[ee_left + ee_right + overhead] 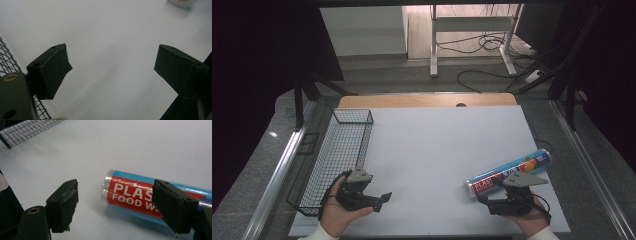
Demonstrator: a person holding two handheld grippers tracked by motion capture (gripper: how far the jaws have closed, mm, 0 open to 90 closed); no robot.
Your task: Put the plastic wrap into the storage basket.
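Observation:
A roll of plastic food wrap [509, 173] in a blue and red wrapper lies on its side at the right of the white board [437, 150]. My right gripper [484, 196] is open just in front of the roll's near end. In the right gripper view the roll [130, 193] lies ahead between the spread jaws of the right gripper [115, 195], and the right jaw overlaps it. My left gripper [381, 201] is open and holds nothing. It rests low at the board's front left, beside the wire basket [342, 150]. In its own view the left gripper [113, 67] faces bare board.
The black wire basket [27, 130] stands along the board's left edge, and its mesh [7, 57] is close to the left jaw. The roll's end [183, 2] shows far off. Behind the table are a desk frame [472, 30] and floor cables [492, 45].

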